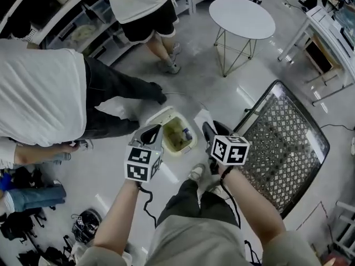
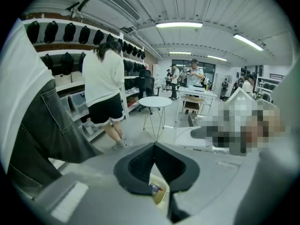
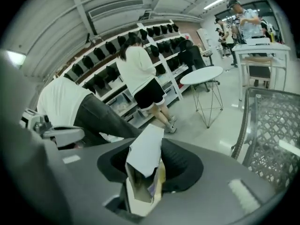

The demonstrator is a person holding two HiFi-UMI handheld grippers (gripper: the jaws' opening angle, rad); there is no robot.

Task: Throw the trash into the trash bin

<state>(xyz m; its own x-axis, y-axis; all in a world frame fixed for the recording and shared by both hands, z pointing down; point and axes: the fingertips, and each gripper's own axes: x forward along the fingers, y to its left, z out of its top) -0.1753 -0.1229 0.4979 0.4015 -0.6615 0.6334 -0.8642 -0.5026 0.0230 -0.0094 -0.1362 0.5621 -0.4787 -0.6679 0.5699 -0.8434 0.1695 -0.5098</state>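
White carton (image 3: pixel 143 156): the trash, with its flap up and yellow and purple print on one side; it sticks out past the jaw tips.
Right gripper (image 3: pixel 146 139): jaws partway apart, pressed on the carton's two sides.
Left gripper (image 2: pixel 153 145): jaw tips together with nothing between them; the bin shows through the gap below the tips.
Trash bin (image 1: pixel 193 144): cream, on the floor between the two grippers in the head view, with scraps inside.
Lid (image 1: pixel 160 115): raised at the bin's far-left side.
Mesh chair (image 1: pixel 283 143): just right of the right gripper.
Round table (image 1: pixel 244 15): white, far right.
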